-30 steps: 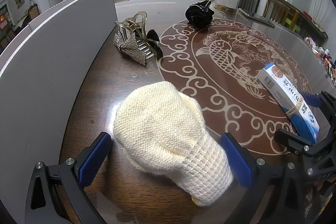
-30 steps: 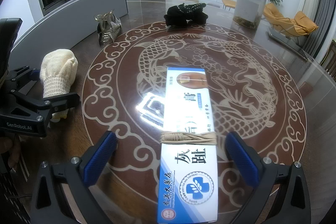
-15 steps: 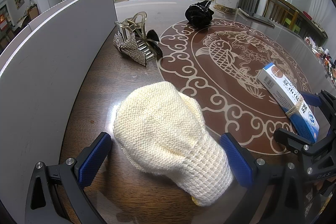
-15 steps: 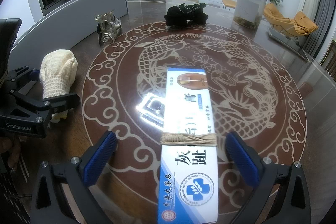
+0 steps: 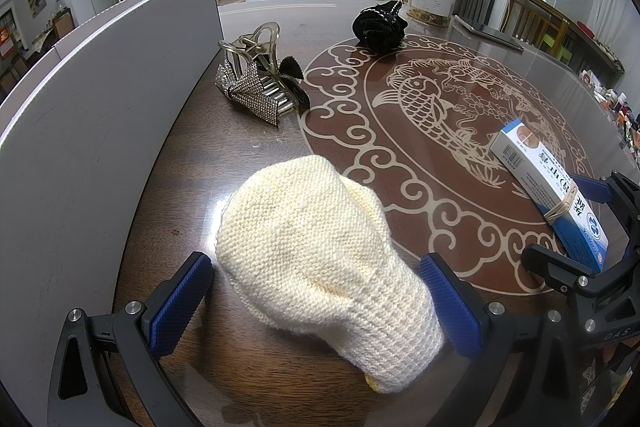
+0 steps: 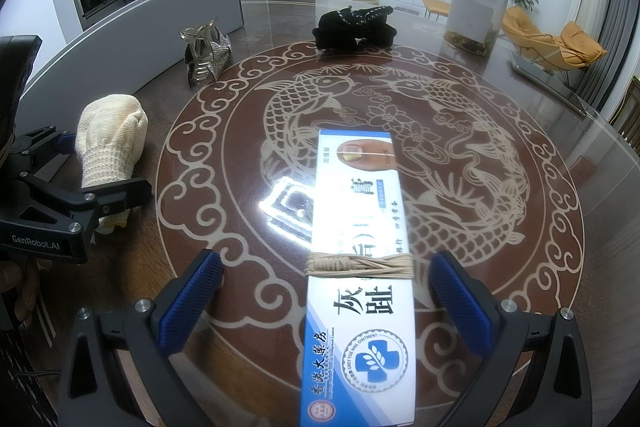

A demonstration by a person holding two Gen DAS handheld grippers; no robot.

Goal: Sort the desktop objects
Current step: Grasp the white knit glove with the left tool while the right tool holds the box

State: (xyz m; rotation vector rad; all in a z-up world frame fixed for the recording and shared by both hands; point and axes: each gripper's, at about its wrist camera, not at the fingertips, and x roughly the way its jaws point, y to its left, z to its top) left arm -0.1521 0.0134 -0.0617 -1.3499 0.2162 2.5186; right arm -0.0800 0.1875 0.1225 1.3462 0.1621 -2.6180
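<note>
Left tongs (image 5: 316,291): spread wide, cream knitted mitten (image 5: 320,259) lying between the blue pads, untouched. Right tongs (image 6: 328,291): likewise agape, straddling a rubber-banded ointment box (image 6: 360,267) flat on the worktop (image 6: 500,131).

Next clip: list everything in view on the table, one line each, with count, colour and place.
Knitted glove: 1, cream, table's left, between the left jaws.
Ointment box: 1, white-blue, rubber-banded, between the right jaws.
Hair claw clip: 1, silver with rhinestone bow, by the board.
Scrunchie: 1, black, far side.
Clear container: 1, dark-lidded, far right.
Board: 1, grey, left edge.
Table: 1, brown, fish inlay.
Left hand-held gripper: open.
Right hand-held gripper: open.
</note>
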